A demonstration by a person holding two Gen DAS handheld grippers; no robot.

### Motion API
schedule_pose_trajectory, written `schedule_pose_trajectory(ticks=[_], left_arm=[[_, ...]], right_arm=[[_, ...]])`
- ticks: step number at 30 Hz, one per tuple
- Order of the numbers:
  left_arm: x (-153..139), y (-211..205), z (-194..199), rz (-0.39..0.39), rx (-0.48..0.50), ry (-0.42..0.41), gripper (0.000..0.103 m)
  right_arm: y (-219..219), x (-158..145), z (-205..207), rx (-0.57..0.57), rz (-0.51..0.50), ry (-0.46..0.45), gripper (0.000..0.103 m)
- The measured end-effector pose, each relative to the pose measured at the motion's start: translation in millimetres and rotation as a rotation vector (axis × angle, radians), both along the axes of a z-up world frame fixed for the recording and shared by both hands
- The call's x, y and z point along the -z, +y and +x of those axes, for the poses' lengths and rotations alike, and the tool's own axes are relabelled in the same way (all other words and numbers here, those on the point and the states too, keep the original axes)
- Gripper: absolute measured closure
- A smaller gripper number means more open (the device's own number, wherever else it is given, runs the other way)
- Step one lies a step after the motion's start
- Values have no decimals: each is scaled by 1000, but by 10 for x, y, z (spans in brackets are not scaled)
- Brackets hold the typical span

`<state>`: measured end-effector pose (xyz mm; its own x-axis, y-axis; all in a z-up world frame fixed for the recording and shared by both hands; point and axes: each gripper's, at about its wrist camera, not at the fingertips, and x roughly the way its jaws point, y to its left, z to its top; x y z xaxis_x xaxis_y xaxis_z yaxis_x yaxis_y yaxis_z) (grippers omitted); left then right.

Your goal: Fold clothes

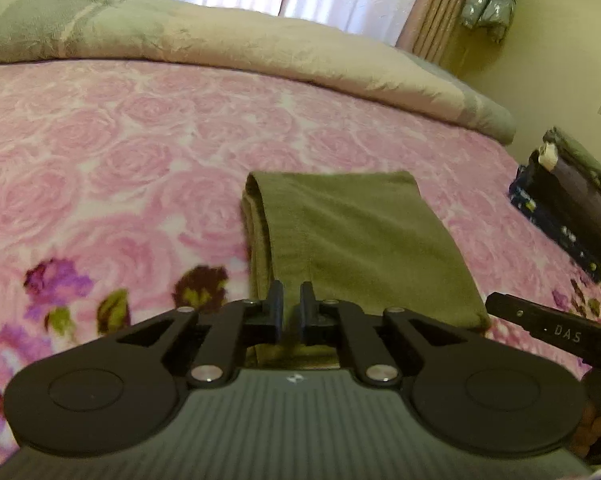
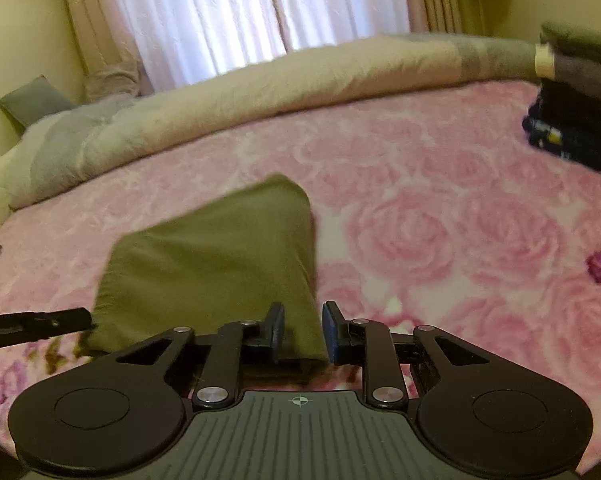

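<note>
Folded olive garment (image 1: 352,240) just ahead of left hand-held gripper (image 1: 291,306), on bed.

Pink rose-print blanket (image 1: 140,140) on the bed — a beige-grey quilt (image 1: 220,40) bunched along it, white curtains (image 2: 228,12) behind.

My right gripper (image 2: 302,330) fills the bottom of the view, its two black fingers parted with a gap between them. The near corner of a folded olive-green garment (image 2: 216,264) lies in that gap; whether the pads touch it is hard to tell through the blur. The garment rests on a pink rose-patterned blanket (image 2: 440,220). At nine o'clock my left gripper (image 2: 40,324) pokes in beside the garment's edge. At two o'clock sits a stack of dark folded clothes (image 2: 576,116). At twelve o'clock, a rolled beige duvet (image 2: 260,92) lies below white curtains (image 2: 236,12).
</note>
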<state>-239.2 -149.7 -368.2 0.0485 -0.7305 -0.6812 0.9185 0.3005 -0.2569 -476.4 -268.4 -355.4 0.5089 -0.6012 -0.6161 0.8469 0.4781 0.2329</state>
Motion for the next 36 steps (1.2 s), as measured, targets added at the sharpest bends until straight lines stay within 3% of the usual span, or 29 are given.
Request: schedule_pose_trajectory(ticks=[4, 11, 12, 13, 14, 25, 36], left_arm=[[36, 108, -85, 82, -26, 6, 99], [-242, 459, -297, 96, -52, -77, 88], [-284, 510, -340, 100, -49, -84, 85], [-327, 561, -384, 103, -47, -90, 83], [-366, 609, -425, 103, -43, -97, 80], [-738, 1113, -751, 54, -20, -165, 69], [-964, 1495, -828, -23, -12, -164, 65]], right_arm=[[59, 219, 56, -4, 81, 79, 79], [438, -42, -183, 39, 79, 29, 77], [486, -83, -215, 42, 73, 16, 70], [535, -124, -248, 46, 68, 1, 40], [583, -165, -280, 49, 62, -14, 20], [1155, -537, -395, 37, 3, -54, 20], [1582, -816, -418, 35, -70, -68, 20]])
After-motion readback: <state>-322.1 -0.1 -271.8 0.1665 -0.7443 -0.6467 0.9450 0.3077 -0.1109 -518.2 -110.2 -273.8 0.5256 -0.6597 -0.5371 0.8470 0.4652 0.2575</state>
